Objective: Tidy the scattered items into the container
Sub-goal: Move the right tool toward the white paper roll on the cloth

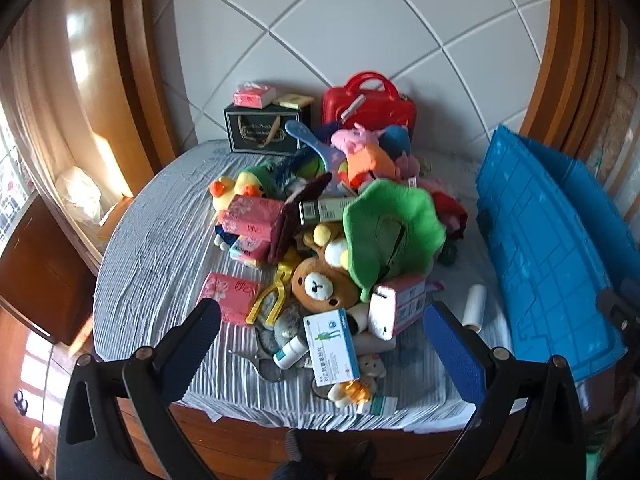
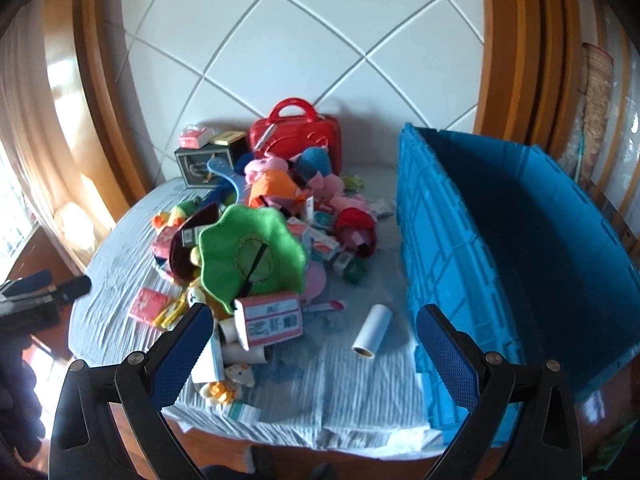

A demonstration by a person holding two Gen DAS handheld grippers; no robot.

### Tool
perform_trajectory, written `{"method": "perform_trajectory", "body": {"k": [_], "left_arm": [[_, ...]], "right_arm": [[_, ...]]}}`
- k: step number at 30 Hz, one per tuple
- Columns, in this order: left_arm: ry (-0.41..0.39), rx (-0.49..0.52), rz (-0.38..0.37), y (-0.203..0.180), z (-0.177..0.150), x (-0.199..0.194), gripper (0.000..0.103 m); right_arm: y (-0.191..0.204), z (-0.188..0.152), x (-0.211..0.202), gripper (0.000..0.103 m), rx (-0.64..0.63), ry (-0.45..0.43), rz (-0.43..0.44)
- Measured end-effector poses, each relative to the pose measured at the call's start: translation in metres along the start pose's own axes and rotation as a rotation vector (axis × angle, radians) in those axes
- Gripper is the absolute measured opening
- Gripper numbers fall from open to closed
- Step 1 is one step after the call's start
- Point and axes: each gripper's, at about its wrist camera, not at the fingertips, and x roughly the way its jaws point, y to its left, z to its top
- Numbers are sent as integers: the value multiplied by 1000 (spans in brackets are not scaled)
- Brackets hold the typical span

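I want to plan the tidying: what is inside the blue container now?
The blue container shows only bare dark inner walls and floor; no items are visible inside. Its near bottom corner is hidden behind its front wall.

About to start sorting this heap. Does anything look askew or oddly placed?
The white roll lies on its side apart from the heap, between it and the blue crate. A small box sits at the bed's front edge.

I see a white padded wall (image 1: pixel 360 20) with diagonal seams, framed by glossy wooden posts (image 1: pixel 92 60). Striped grey bedsheet (image 1: pixel 160 248) over a wooden bed frame (image 1: pixel 248 440). Curtained window (image 1: pixel 16 152) on the left, warm sunlight on the sill.
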Motion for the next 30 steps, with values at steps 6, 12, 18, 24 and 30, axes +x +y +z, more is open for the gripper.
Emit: {"method": "perform_trajectory", "body": {"k": [6,12,18,24,30], "left_arm": [[77,104,6,8,-37,68,103],[87,93,-70,5,-53,128,103],[153,78,-105,-16,-69,197,103],[233,72,-54,-30,-91,241,103],[285,33,-2,-29,-104,260,103]], "right_arm": [[13,-17,44,103,6,60,-33],[10,-45,96,103,40,121,-49],[4,-75,170,103,31,211,-76],[-13,-87,236,103,53,269,-88],[-30,-96,282,103,60,326,-122]]}}
